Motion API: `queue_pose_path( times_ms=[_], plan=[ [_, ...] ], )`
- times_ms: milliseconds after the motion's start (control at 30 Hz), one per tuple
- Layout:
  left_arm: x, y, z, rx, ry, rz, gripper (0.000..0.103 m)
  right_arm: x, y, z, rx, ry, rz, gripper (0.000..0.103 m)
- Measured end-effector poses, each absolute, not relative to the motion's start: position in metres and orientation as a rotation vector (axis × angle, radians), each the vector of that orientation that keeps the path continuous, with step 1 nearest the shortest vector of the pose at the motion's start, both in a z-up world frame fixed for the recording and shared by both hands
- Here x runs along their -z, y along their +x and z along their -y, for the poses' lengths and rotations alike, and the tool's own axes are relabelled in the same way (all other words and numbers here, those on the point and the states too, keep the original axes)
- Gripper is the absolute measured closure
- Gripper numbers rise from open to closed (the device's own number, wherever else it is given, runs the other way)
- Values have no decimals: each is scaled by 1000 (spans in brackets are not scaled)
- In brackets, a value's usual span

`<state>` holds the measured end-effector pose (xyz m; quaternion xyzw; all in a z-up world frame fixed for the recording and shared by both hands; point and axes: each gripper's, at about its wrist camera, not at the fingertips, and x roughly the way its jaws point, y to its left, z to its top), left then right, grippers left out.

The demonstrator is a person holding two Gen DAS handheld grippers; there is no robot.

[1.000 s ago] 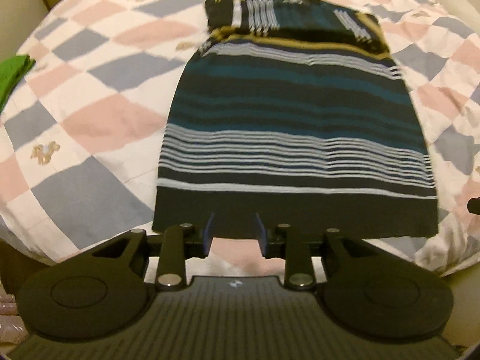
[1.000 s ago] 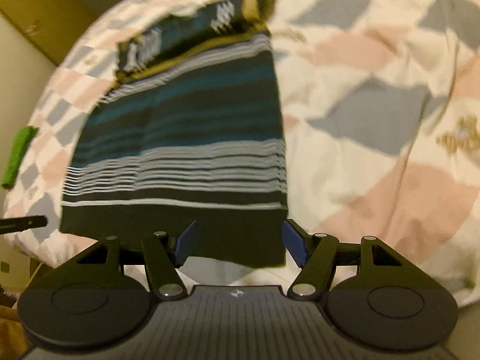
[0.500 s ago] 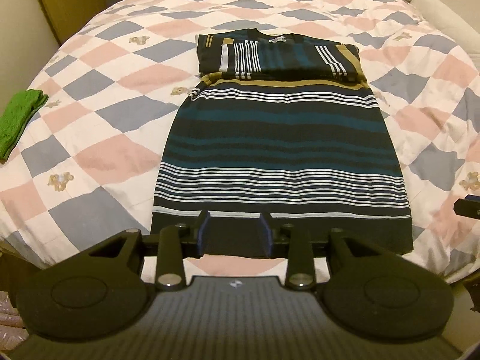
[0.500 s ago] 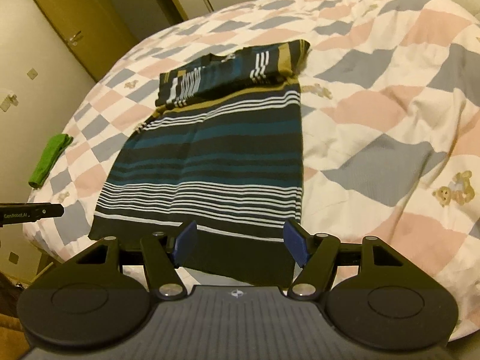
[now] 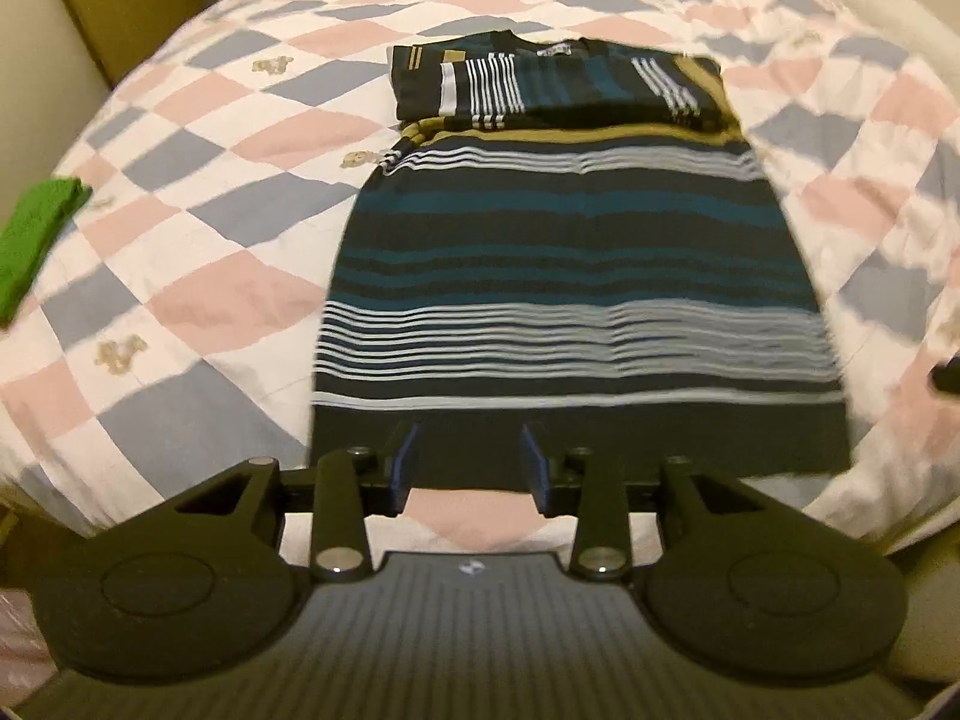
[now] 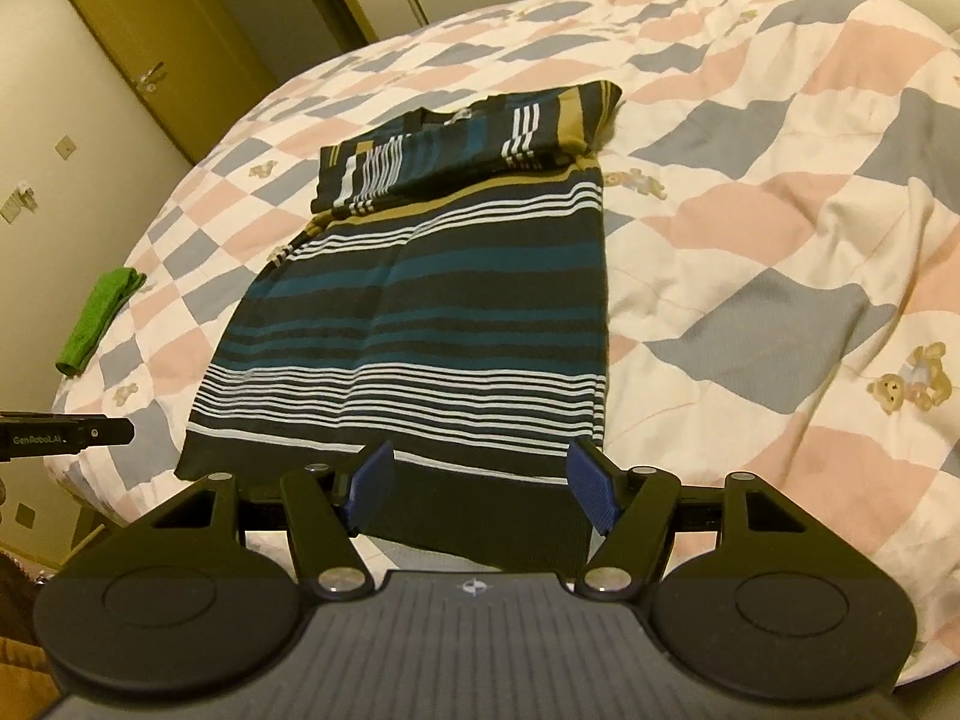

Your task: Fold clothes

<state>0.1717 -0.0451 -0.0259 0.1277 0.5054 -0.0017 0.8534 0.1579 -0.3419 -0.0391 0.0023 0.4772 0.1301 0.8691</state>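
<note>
A dark striped sweater point(image 5: 570, 264) with teal, white and mustard bands lies flat on the bed, its sleeves folded across the chest at the far end. It also shows in the right wrist view point(image 6: 432, 324). My left gripper point(image 5: 469, 462) is open and empty, hovering over the near hem towards its left side. My right gripper point(image 6: 480, 483) is open wide and empty over the near hem towards its right corner. The left gripper's tip point(image 6: 66, 438) shows at the left edge of the right wrist view.
The bed has a quilt point(image 5: 198, 276) of pink, grey and white diamonds with teddy bear prints. A folded green cloth point(image 5: 33, 234) lies at the bed's left edge; it also shows in the right wrist view point(image 6: 99, 312). A wooden door point(image 6: 150, 42) stands behind.
Both grippers stay open at the sweater's near hem. Both views have shifted slightly; the sweater has not moved.
</note>
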Motion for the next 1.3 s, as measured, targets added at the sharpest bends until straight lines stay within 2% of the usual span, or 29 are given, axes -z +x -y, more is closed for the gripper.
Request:
queue_pose_path(
  times_ms=[133,367,667,933,1033,1067,1100,1133,1167,1200,1233,1267,1300],
  plan=[
    [50,163,39,5,398,-1057,70,50,152,332,-267,-96,-1005,36],
    [127,142,38,107,894,-984,68,70,142,313,-258,-277,-1013,35],
    [203,131,19,313,1408,-809,65,130,130,262,-342,-707,-996,33],
    [223,126,-4,378,1525,-717,62,166,123,242,-385,-985,-945,30],
    [225,130,-7,430,1563,-688,66,174,121,239,-368,-1079,-884,31],
    [225,132,-8,449,1568,-685,73,176,122,237,-365,-1120,-862,32],
    [224,135,-11,470,1571,-690,88,178,123,236,-362,-1158,-844,35],
    [222,138,-14,489,1573,-700,94,179,126,237,-371,-1167,-856,41],
    [220,140,-17,510,1573,-710,95,179,130,239,-380,-1176,-869,54],
    [212,145,-19,543,1552,-722,96,180,134,241,-390,-1184,-883,78],
    [201,150,-22,572,1518,-729,96,178,138,243,-403,-1176,-913,91],
    [189,156,-24,600,1485,-735,96,175,143,246,-418,-1167,-943,103],
    [177,163,-25,614,1450,-740,96,166,149,249,-439,-1141,-963,103]
  ],
)
